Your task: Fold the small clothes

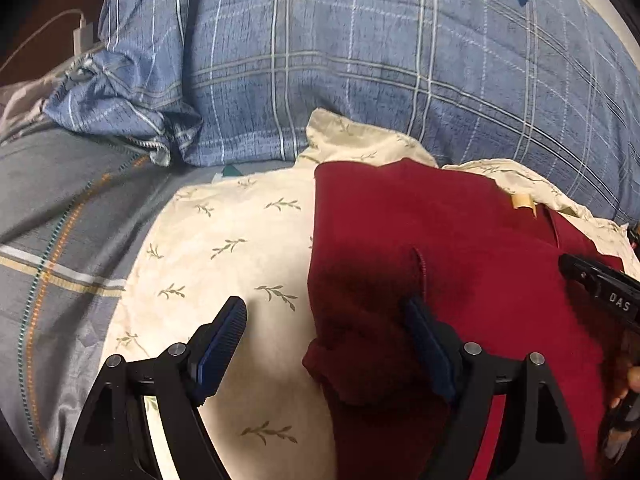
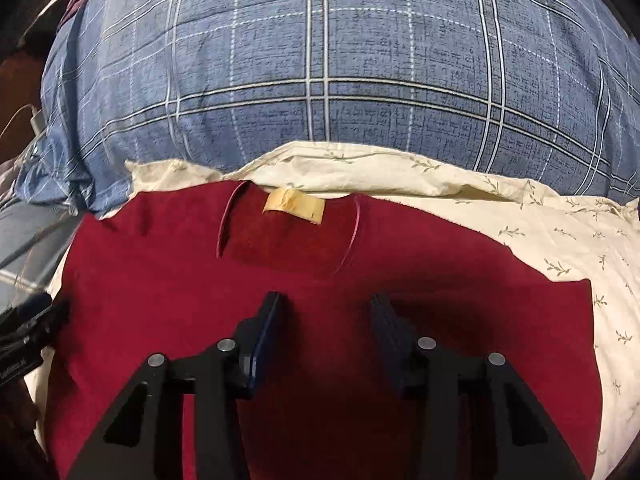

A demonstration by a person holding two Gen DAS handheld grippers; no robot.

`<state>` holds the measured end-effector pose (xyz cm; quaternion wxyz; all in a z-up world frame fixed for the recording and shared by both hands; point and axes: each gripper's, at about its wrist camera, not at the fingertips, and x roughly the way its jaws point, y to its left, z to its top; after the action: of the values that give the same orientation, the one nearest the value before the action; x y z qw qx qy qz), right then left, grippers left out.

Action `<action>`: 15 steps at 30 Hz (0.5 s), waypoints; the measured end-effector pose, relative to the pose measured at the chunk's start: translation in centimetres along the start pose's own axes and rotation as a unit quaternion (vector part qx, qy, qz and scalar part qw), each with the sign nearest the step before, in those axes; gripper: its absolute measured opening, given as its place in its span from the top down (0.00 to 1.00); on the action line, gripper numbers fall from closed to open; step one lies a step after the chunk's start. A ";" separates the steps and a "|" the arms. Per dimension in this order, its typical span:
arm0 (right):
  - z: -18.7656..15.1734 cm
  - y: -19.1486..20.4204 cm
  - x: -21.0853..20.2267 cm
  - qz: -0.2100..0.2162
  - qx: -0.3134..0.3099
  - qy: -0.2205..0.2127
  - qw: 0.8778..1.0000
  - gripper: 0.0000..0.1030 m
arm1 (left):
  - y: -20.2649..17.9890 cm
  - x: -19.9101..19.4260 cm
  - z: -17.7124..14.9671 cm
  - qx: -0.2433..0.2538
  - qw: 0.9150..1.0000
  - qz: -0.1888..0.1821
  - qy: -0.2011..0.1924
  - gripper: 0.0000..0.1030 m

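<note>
Straddling the garment's (image 1: 460, 248) left edge, left gripper (image 1: 326, 320) is spread wide, one finger over the cream cloth (image 1: 224, 240), the other over bunched red fabric. Right gripper (image 2: 326, 312) is spread too, both fingers above the middle of the garment, nothing between them. Only the right view shows the whole neckline: tan label (image 2: 294, 206) and two pink hanger loops. Only the left view shows the rumpled left hem, grey bedsheet (image 1: 48, 200) and white charger (image 1: 82, 38). Garment lies flat on the leaf-print cloth; blue plaid pillow (image 2: 320, 60) behind
</note>
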<state>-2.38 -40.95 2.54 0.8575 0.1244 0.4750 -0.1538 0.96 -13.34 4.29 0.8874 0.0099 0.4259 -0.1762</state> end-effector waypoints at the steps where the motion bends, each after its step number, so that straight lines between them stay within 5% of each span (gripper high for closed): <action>1: -0.3 -0.4 -0.8 0.003 0.011 0.006 1.000 0.54 | 0.1 0.1 0.0 -0.002 1.000 -0.002 0.001 0.21; 5: -3.0 -3.4 -5.9 -0.003 0.028 -0.010 1.000 0.50 | 0.0 -0.2 -0.1 0.004 1.000 -0.001 -0.007 0.23; 9: -7.3 -7.3 -9.3 -0.061 0.039 -0.016 0.997 0.46 | -0.2 -1.3 -0.9 0.008 1.000 0.003 -0.016 0.23; 12: -9.3 -8.5 -10.0 -0.043 0.018 -0.020 0.999 0.53 | 0.0 -2.7 -2.0 0.000 1.000 -0.007 -0.015 0.23; 15: -9.5 -8.0 -12.9 -0.040 0.013 -0.019 0.999 0.49 | 0.9 -5.1 -3.5 -0.011 1.000 -0.022 -0.013 0.23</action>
<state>-19.23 -43.02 8.08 0.8580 0.1134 0.4611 -0.1960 -4.32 -10.41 5.86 0.8889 -0.0112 0.4161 -0.1914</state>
